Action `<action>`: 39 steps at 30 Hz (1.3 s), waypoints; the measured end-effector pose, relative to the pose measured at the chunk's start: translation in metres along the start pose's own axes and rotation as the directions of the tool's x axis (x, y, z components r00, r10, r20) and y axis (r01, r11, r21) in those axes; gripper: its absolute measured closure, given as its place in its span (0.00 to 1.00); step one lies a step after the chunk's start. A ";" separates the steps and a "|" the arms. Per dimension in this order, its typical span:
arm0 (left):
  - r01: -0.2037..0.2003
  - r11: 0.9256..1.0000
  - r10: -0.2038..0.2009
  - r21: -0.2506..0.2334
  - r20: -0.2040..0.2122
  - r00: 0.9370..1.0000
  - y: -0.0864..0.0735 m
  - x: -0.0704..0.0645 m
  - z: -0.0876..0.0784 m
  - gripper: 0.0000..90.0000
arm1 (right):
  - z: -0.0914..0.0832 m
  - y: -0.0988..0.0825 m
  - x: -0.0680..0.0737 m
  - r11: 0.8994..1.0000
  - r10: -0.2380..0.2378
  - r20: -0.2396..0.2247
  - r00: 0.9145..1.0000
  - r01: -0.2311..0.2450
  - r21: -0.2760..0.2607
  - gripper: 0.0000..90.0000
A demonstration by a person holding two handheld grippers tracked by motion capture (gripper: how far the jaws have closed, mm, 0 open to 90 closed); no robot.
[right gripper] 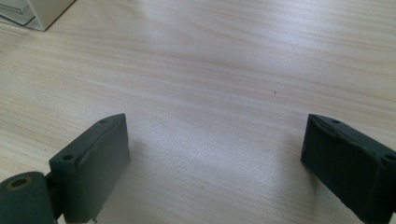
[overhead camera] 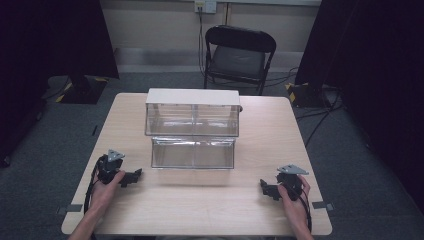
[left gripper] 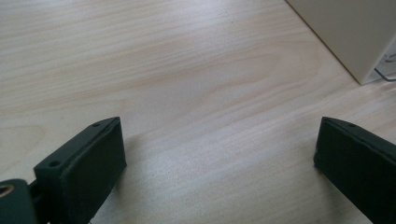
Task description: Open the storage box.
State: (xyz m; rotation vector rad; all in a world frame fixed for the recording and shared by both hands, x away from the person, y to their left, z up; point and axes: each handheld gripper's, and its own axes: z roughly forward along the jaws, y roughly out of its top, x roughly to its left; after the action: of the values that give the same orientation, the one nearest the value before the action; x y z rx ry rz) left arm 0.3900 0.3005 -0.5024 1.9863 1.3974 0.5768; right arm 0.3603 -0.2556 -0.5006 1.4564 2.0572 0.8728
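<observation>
grippers: 2 (overhead camera: 134,176) (overhead camera: 264,188) | clear bins: 2 (overhead camera: 192,119) (overhead camera: 193,153) | chair: 1 (overhead camera: 238,55) — table: 1 (overhead camera: 270,145)

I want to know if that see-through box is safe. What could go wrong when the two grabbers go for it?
The clear two-tier box looks light and glossy, so open jaws closing on it might slip or push it back across the table. The left gripper and right gripper start far apart on either side; if one arrives first, the box could twist. The white top may come loose if grabbed there.
</observation>
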 end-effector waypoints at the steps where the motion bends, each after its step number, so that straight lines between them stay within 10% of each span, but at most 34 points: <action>1: 0.000 1.000 0.000 0.000 0.000 1.000 0.000 0.000 0.000 0.02 | 0.000 0.000 0.000 1.000 0.000 0.000 1.000 0.000 0.000 0.08; 12: 0.019 0.999 -0.019 -0.034 -0.016 1.000 0.002 0.000 -0.011 0.18 | 0.000 0.000 0.000 1.000 0.000 0.000 1.000 0.000 0.000 0.08; 23: 0.000 0.997 0.006 -0.071 0.073 0.997 0.009 -0.013 -0.023 0.19 | 0.000 0.000 0.000 1.000 0.000 -0.001 1.000 0.000 0.000 0.08; 39: -0.066 0.987 0.093 -0.145 0.185 0.978 0.015 -0.042 -0.032 0.22 | 0.000 0.000 0.000 1.000 0.000 -0.001 1.000 0.000 0.000 0.08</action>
State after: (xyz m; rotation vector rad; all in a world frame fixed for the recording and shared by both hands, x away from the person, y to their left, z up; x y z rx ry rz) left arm 0.3644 0.2651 -0.4691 1.9375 1.1357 0.4896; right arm 0.3603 -0.2557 -0.5006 1.4560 2.0578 0.8734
